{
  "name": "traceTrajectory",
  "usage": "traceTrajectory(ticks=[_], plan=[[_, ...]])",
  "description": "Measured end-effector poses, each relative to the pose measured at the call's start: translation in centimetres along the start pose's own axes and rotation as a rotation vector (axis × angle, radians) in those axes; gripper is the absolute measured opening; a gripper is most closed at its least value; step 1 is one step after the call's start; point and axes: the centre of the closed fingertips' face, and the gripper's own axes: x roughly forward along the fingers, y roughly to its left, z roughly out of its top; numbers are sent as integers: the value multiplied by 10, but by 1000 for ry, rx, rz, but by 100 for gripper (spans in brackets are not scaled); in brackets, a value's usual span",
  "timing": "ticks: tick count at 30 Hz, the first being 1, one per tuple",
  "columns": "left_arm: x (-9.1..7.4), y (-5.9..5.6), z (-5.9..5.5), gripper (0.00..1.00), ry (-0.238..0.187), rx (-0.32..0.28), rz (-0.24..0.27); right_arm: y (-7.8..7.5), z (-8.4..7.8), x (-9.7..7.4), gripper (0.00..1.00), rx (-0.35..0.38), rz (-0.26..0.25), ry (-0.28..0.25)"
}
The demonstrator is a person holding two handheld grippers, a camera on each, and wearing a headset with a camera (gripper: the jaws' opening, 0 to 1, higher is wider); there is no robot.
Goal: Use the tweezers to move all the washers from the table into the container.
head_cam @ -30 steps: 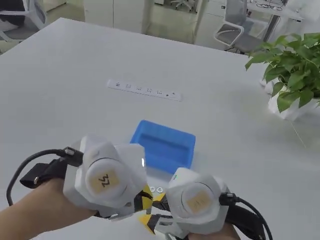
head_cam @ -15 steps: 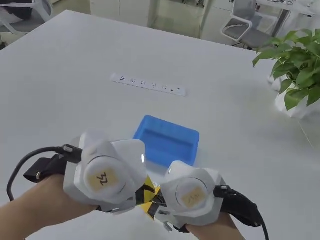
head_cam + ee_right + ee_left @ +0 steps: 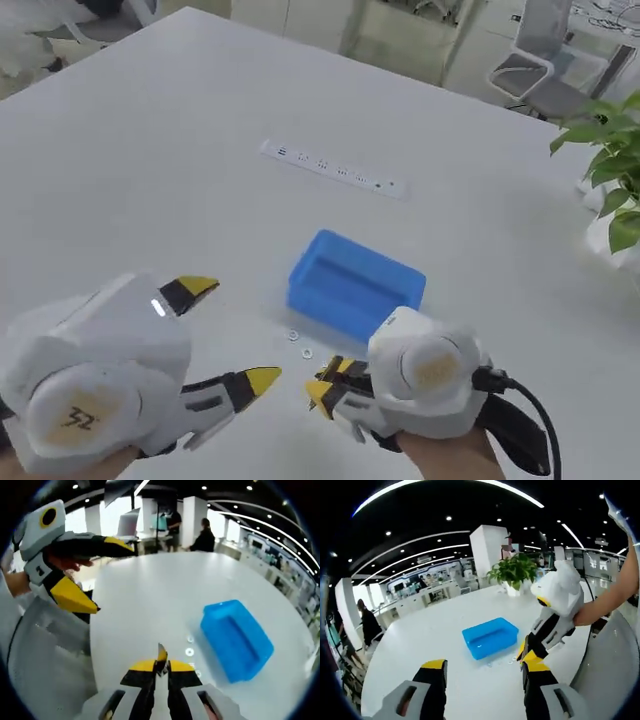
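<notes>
Right gripper (image 3: 161, 666) fingers pinch the tweezers (image 3: 161, 653), left gripper (image 3: 231, 332) fingers spread; washers (image 3: 189, 651) look light, thin, slippery: nip across the ring.

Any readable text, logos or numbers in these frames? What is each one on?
"ZZ", a dark zigzag logo that reads roughly so: on the round disc at the back of the left tool.
On the matching disc of the right tool: a mark, too blurred to read.
On the power strip: small markings, too small to read.
On the blue container: no text.
</notes>
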Motion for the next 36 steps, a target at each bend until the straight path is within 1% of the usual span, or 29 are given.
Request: traceTrajectory(ticks=[1, 2, 3, 4, 7, 9, 11, 12, 13, 15, 17, 18, 19, 20, 22, 24, 27, 29, 31, 32, 33, 36], plan=[[-4, 7, -6, 73, 4, -31, 39, -3, 5, -2, 5, 17, -3, -12], [-5, 12, -8, 77, -3, -54, 70, -6, 8, -3, 5, 28, -3, -20], [-8, 15, -12, 79, -5, -79, 82, -9, 13, -4, 5, 42, -5, -32], [-8, 16, -14, 82, -1, -93, 84, -12, 15, -4, 5, 50, -8, -39], [-7, 20, -18, 88, 15, -98, 118, -20, 23, -4, 5, 76, -17, -57], [-4, 19, -21, 90, 33, -99, 127, -28, 28, -1, 5, 90, -32, -69], [-4, 17, -21, 91, 28, -100, 140, -32, 34, 2, 5, 103, -32, -81], [-2, 16, -20, 91, 20, -83, 135, -33, 39, 3, 5, 109, -36, -90], [0, 15, -22, 91, 26, -74, 127, -32, 42, 4, 5, 112, -40, -94], [2, 6, -32, 90, 79, -79, 71, -34, 48, 5, 5, 121, -50, -105], [2, 8, -31, 88, 64, -81, 78, -35, 51, 8, 5, 128, -59, -109], [2, 9, -29, 87, 52, -86, 72, -36, 53, 11, 5, 134, -60, -112], [3, 9, -29, 87, 50, -90, 68, -37, 54, 13, 5, 139, -59, -112], [4, 9, -30, 87, 52, -94, 65, -38, 54, 16, 5, 140, -62, -110], [5, 10, -36, 87, 79, -87, 67, -41, 54, 21, 5, 133, -69, -107], [5, 10, -37, 87, 84, -76, 68, -44, 55, 26, 5, 131, -74, -103], [6, 10, -39, 86, 93, -61, 67, -49, 54, 34, 6, 148, -61, -99], [9, 8, -43, 88, 112, -74, 50, -49, 53, 38, 6, 152, -56, -95], [8, 8, -44, 88, 116, -69, 49, -52, 50, 43, 6, 147, -53, -92], [8, 8, -44, 88, 119, -63, 50, -51, 51, 44, 6, 149, -40, -93], [8, 7, -43, 88, 115, -59, 48, -50, 51, 45, 6, 153, -37, -91], [7, 6, -43, 89, 117, -53, 46, -51, 49, 46, 6, 137, -43, -76]])
